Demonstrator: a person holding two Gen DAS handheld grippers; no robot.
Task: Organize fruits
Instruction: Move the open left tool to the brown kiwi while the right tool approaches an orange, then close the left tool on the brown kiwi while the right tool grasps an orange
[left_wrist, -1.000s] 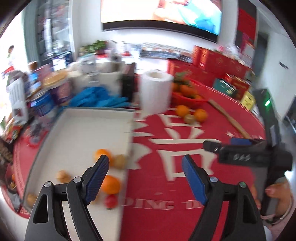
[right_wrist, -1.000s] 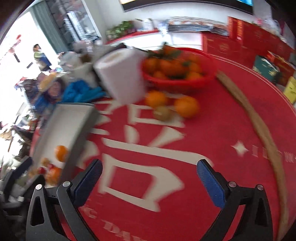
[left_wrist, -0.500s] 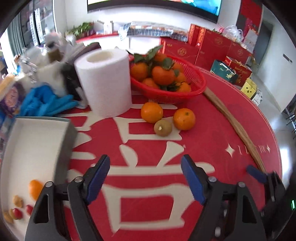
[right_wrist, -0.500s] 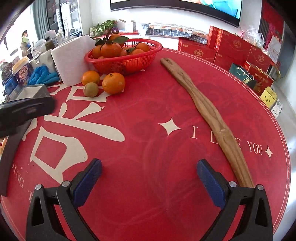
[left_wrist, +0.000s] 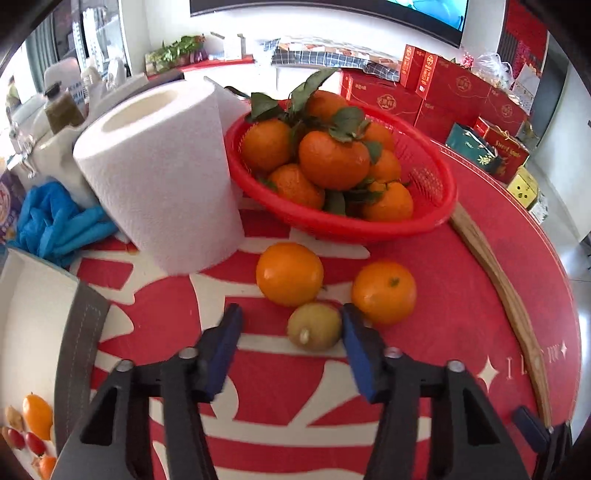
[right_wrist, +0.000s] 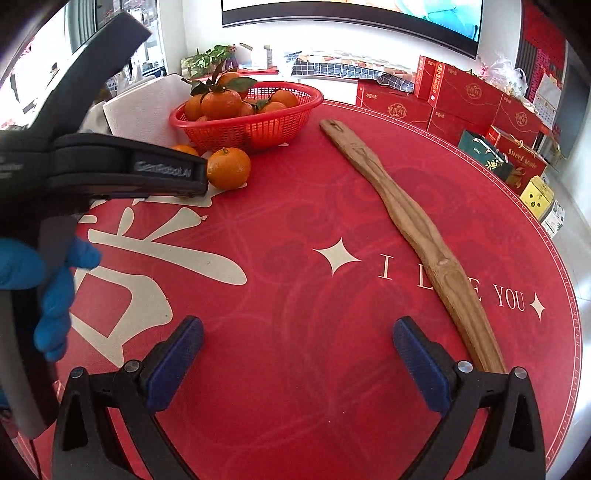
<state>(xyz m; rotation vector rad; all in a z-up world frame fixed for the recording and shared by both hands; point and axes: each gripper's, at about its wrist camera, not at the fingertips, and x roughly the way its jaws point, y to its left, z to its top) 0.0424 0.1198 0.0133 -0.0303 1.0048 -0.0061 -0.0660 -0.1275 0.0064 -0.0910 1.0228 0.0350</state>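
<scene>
Kiwi on the red desk, inside the left tool, hard against its right pad.
Jaws have just been closing, part open; left pad stands clear, so nothing is gripped yet. Two loose oranges just beyond: one behind, one right (touching? cannot tell). Kiwi's stem end faces the camera. Right tool wide open, empty, well apart; left is nearer.
</scene>
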